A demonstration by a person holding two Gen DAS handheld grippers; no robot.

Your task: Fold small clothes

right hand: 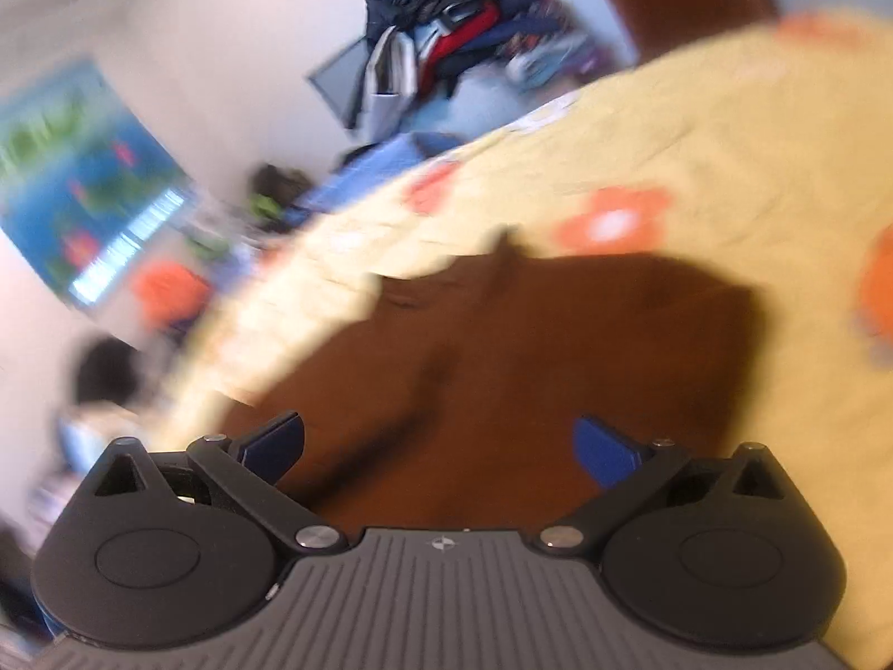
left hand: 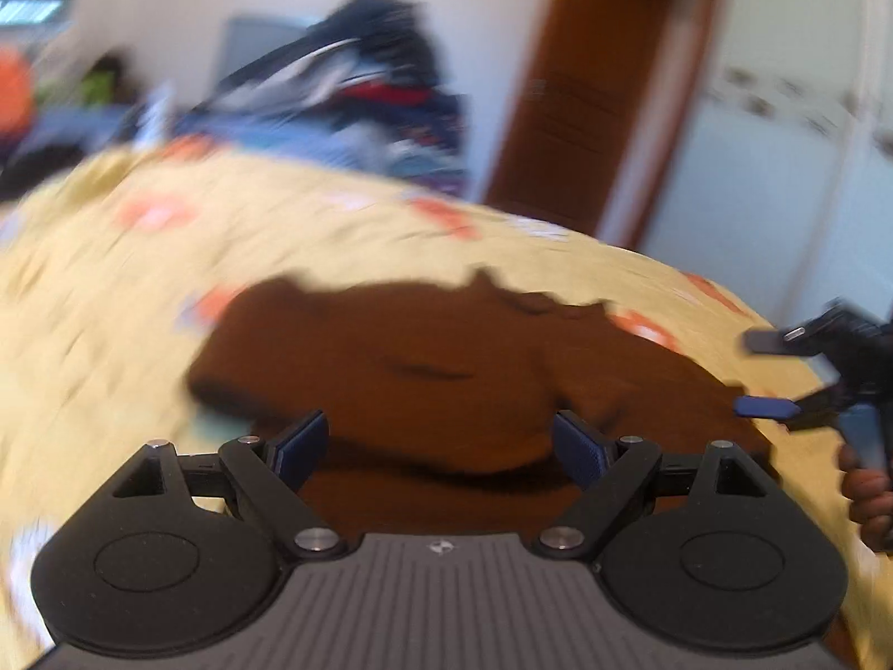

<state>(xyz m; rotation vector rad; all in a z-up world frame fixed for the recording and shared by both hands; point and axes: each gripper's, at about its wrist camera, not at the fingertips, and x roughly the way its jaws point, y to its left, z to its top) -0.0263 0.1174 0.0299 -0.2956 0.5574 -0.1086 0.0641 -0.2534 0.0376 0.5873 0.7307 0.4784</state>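
A: In the left wrist view, the left tool is hanging with its jaws spread and nothing between them, just above the near edge of the brown garment. The garment is lying on the yellow flowered bedspread, apparently already doubled over, with a ragged far edge.

B: And the right tool is showing at the right edge there, a hand gripping its handle, jaws released too.

A: So I judge that both are between grasps. For the next fold I'd be picking one near corner each, pinching only the top layers wanted, and keeping the tips level so the fabric isn't dragging.

B: In the right wrist view, the right tool is gaping wide over the same brown garment, empty. The picture is blurred, so I can't tell the garment's seams.

A: The pile of clothes is sitting well apart, beyond the bed. Smoothing the bunched ridge before folding would be helping the edges meet squarely.
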